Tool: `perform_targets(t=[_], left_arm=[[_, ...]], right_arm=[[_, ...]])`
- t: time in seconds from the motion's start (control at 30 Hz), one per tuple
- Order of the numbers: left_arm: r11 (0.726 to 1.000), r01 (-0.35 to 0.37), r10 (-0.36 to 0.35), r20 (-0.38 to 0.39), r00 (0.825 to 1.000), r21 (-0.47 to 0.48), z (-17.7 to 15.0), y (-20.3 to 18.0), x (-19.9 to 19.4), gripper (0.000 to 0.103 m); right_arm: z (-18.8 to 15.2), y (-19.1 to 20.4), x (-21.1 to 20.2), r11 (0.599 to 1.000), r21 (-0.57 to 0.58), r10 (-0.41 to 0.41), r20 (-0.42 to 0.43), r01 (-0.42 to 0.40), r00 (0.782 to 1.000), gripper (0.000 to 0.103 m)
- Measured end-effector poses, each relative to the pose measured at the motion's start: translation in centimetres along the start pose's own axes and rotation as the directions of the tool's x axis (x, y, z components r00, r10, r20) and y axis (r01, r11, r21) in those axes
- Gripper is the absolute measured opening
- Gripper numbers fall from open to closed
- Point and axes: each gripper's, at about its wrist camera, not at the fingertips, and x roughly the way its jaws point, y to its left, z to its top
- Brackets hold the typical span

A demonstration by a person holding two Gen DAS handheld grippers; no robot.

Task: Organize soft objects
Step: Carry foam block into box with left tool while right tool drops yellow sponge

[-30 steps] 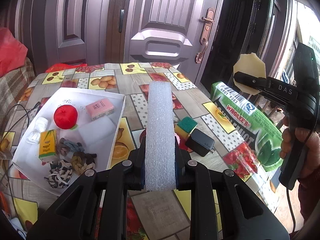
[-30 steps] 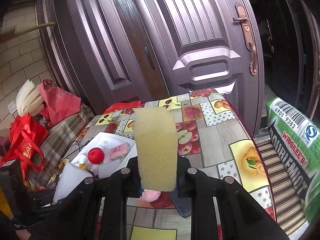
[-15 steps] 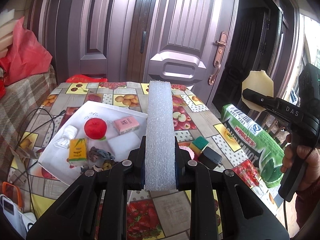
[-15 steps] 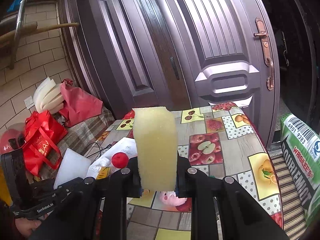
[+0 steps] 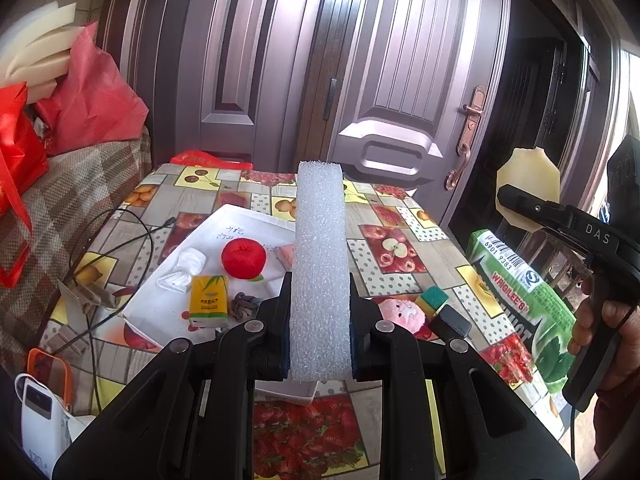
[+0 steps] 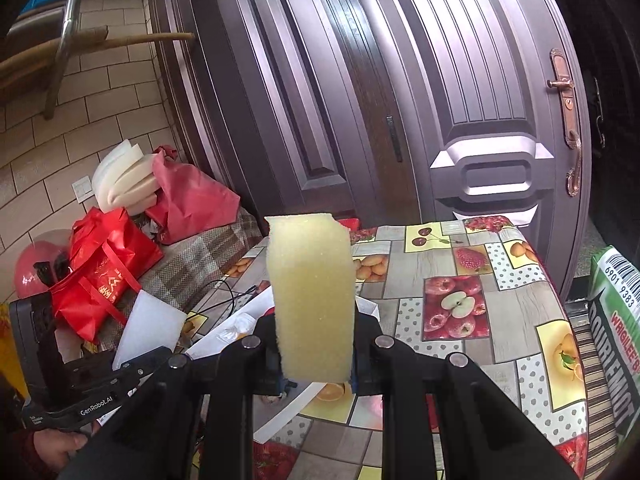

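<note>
We find the left gripper (image 5: 319, 336) clamped on an upright white foam strip (image 5: 319, 264) above the white tray (image 5: 160, 308), which holds a red ball (image 5: 244, 258) and tissue pack (image 5: 209, 301), while the right gripper (image 5: 520, 196) grips yellow sponge (image 5: 527, 172).

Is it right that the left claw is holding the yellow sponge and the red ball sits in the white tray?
Not quite. The left wrist view shows the left claw shut on a white foam strip, not the yellow sponge. The red ball does sit in the white tray.
</note>
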Motion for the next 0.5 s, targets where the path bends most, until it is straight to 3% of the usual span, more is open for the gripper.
perform_targets(t=[0.5], left_arm=[[0.994,-0.057,0.058,0.009,0.998,-0.092,0.8,4.8,0.8,0.019]], right_arm=[[0.5,2.9,3.7,0.996,-0.065,0.051,-0.063,-0.055,0.997,0.020]])
